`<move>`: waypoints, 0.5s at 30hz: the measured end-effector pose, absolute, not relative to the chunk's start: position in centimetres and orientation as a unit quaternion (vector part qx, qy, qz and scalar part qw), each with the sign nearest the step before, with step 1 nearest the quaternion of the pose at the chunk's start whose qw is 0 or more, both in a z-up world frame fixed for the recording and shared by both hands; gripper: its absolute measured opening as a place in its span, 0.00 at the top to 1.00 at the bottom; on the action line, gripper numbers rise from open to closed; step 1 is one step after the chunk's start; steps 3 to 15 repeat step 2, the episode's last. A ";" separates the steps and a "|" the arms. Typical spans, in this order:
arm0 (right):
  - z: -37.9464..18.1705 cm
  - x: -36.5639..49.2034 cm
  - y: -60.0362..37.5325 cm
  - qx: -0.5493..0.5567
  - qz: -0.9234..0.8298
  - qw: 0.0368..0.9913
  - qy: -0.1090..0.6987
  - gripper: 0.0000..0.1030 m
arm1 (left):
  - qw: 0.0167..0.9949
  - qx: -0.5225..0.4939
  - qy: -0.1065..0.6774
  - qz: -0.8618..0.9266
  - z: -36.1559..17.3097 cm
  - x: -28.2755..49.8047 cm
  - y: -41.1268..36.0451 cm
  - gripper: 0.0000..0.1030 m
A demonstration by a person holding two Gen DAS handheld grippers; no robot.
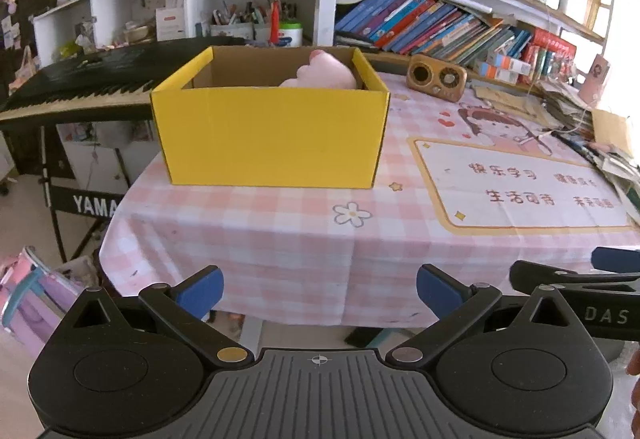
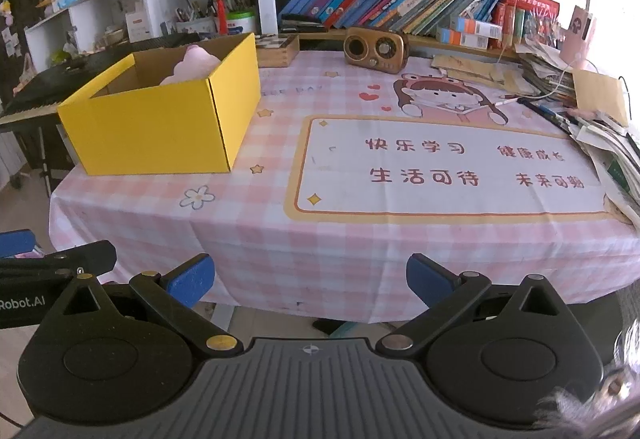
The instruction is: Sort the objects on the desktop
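Left wrist view shows our left hand-held gripper with its two blue pads far apart and nothing between them. It hangs off the near edge of the counter, which wears a pink checked cloth. Straight ahead of it, a little to the left, sits the yellow box. A pink soft toy lies inside the box, toward the far right corner. We can only see the top of it over the wall.

Our right hand-held gripper is spread wide too, and it holds nothing. From there the yellow box lies up and to the left, well apart from the pads. The pink soft toy peeks out of it. The box's long side runs left to right across the left view.

We think the left hand is the nearer one to the box. The right hand is nearer to what is left out on the counter: the brown radio at the back and the pile of papers along the right edge. A pen lies near that pile, with its long way running left to right. The middle of the cloth has no loose thing on it. We guess the sorting is nearly done, or the next thing must come from the far right side.
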State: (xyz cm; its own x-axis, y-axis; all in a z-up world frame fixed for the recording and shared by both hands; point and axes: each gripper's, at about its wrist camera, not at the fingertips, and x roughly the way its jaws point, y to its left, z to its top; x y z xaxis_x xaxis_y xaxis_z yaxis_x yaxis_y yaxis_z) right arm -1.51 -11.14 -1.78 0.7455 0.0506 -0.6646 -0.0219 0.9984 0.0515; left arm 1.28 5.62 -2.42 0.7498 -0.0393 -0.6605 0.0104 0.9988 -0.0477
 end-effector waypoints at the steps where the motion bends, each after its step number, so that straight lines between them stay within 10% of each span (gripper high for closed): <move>1: -1.8 -1.4 -11.2 0.021 0.019 0.933 0.358 0.00 | 0.933 -0.020 0.358 -0.008 -2.5 1.6 5.6 0.00; 15: -1.9 -1.2 -11.4 0.021 0.019 0.932 0.360 0.00 | 0.932 -0.021 0.362 -0.004 -2.6 1.7 5.6 0.00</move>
